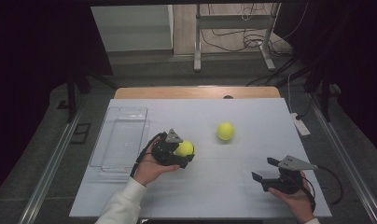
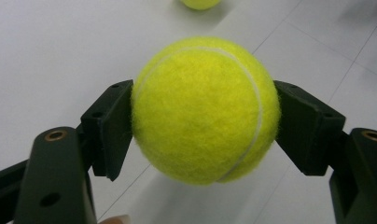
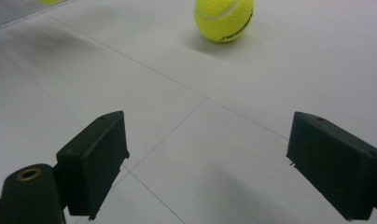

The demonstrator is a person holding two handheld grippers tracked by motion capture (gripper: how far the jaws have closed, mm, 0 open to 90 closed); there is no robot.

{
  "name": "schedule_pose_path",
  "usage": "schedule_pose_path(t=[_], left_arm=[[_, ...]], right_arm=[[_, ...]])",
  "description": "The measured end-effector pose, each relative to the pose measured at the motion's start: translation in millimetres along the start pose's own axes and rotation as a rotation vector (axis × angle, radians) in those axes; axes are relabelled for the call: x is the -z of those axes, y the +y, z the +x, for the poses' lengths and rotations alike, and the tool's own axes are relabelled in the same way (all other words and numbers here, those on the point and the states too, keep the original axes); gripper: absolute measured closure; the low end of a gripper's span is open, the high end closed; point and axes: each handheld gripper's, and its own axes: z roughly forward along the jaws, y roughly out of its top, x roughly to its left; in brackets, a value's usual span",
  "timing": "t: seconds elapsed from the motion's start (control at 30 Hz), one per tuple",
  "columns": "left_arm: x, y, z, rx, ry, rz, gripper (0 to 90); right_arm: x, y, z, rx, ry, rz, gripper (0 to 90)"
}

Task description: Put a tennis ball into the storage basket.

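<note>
I see first the table (image 1: 210,186), a wide flat surface covered in a pale, smooth sheet with thin straight seams that cut it into big panels; a strip of bare wood shows at its far edge. On the left part lies the clear tray (image 1: 119,137), a long rectangle of transparent plastic with low walls and rounded corners, and nothing lies inside it. Just right of the tray I hold the left gripper (image 1: 185,150), a black hard tool with a grey three-cornered plate on top, in my left hand (image 1: 149,168) with a white sleeve behind it. Its two flat black pads are pinching a tennis ball (image 2: 205,109) from both sides, and the ball sits above the table near the middle, a little left of centre. In the left gripper view the ball looks round and fuzzy, bright yellow-green felt with a thin white curved seam. At the near right my right hand (image 1: 296,198) holds the right gripper (image 1: 265,169) low over the table, its jaws spread wide with only bare sheet between them. The second tennis ball (image 1: 225,131) rests alone on the sheet farther away, right of the held one and well apart from it, with small dark printed letters on its felt.
</note>
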Motion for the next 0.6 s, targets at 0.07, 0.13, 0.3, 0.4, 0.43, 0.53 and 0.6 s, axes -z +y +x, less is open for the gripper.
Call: schedule_pose_path(t=[0.07, 0.13, 0.3, 0.4, 0.43, 0.53, 0.6], left_arm=[[1.8, 0.2, 0.4, 0.003, 0.002, -0.005, 27.0], [2.4, 0.2, 0.4, 0.004, 0.003, -0.01, 27.0], [5.3, -0.1, 2.3, 0.003, 0.01, -0.023, 27.0], [6.1, -0.1, 2.7, 0.005, 0.009, -0.029, 27.0], [6.6, -0.1, 2.8, 0.006, 0.011, -0.031, 27.0], [8.2, 0.0, 3.5, 0.009, 0.011, -0.039, 27.0], [8.9, -0.3, 4.3, 0.014, 0.013, -0.043, 27.0]], right_arm=[[0.0, 0.0, 0.1, 0.0, 0.0, 0.0, 12.2], [0.1, 0.0, 0.1, 0.001, 0.0, 0.0, 12.2], [-0.1, 0.0, 0.1, 0.001, -0.001, 0.0, 12.2], [0.1, 0.1, 0.1, 0.002, -0.001, 0.0, 12.2], [0.0, 0.0, 0.1, 0.001, -0.001, -0.001, 12.3], [0.0, 0.0, 0.0, 0.002, -0.001, 0.0, 12.2], [0.0, 0.0, 0.1, 0.002, -0.001, 0.0, 12.2]])
